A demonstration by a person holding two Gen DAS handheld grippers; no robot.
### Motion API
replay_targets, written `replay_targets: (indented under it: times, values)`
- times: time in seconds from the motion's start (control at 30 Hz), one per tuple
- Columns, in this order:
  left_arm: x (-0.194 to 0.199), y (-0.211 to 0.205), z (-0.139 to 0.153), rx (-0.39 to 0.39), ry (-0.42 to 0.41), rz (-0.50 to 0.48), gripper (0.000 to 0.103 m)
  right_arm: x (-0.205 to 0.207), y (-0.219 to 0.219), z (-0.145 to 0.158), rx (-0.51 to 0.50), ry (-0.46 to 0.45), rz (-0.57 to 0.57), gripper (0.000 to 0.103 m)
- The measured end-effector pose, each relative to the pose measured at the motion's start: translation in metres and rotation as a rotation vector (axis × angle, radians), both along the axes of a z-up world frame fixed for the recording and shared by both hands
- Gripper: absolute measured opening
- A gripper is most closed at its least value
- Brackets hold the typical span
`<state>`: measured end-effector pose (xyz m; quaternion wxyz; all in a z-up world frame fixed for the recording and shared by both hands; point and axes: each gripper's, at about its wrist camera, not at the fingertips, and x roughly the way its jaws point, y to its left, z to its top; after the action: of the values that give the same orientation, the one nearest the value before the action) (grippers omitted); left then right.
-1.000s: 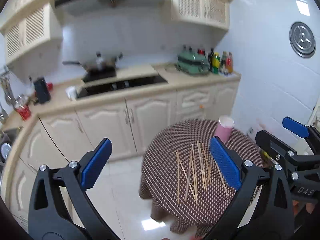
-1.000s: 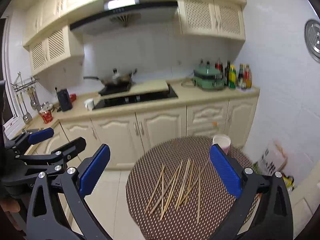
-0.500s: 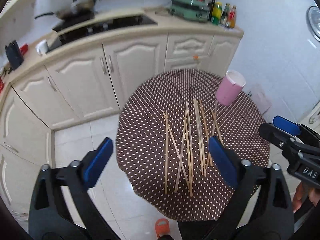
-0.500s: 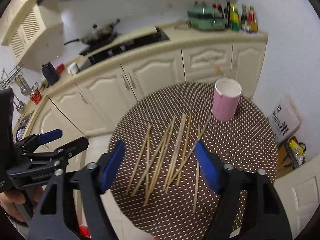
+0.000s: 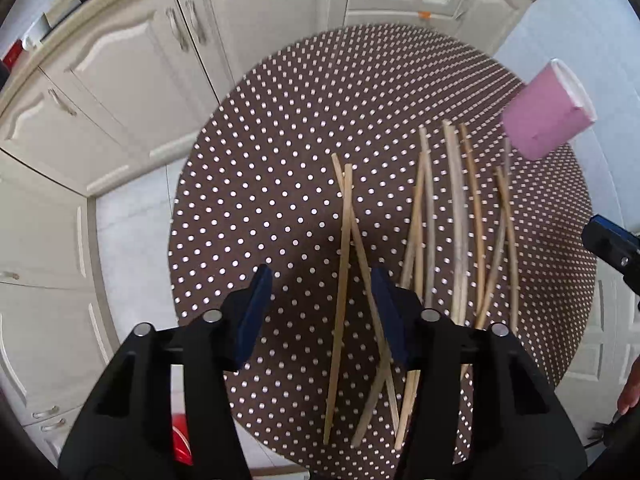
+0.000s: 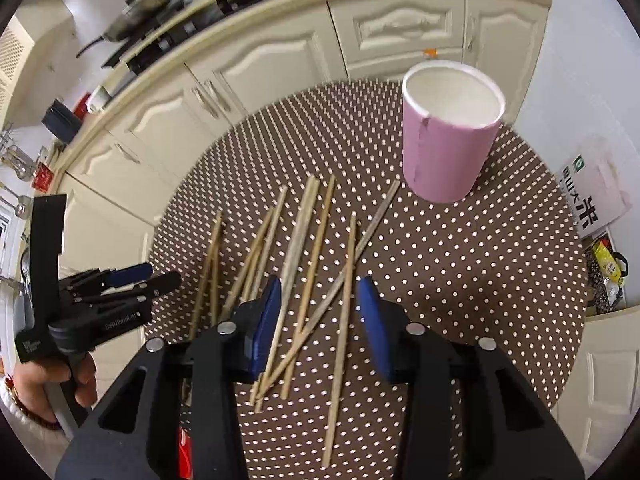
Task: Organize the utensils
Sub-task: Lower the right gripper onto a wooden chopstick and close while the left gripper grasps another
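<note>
Both grippers, left gripper [image 5: 320, 312] and right gripper [image 6: 318, 320], hover half open and empty over crossed wooden chopsticks [image 6: 308, 264] scattered on the round dotted table [image 6: 460, 280]. Closing may catch several sticks together. Farther right stands the pink cup [image 6: 448, 136].

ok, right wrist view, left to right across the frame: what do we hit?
left claw → scattered wooden chopsticks on the polka-dot table → pink cup → white bag with green print on the floor.
</note>
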<state>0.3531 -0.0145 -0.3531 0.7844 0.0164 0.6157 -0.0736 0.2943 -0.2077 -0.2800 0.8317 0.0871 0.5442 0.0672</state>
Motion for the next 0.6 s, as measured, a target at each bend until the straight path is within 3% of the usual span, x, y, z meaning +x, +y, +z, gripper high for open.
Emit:
replay_targets:
  times: [0.47, 0.6]
  values:
    - [0.022, 0.005, -0.033, 0.033, 0.071, -0.002, 0.05, 0.036, -0.011, -0.064, -0.031, 0.192, 0.04, 0.016]
    - [0.035, 0.007, -0.04, 0.026, 0.088, -0.012, 0.042, 0.038, -0.009, -0.072, -0.043, 0.21, 0.047, 0.012]
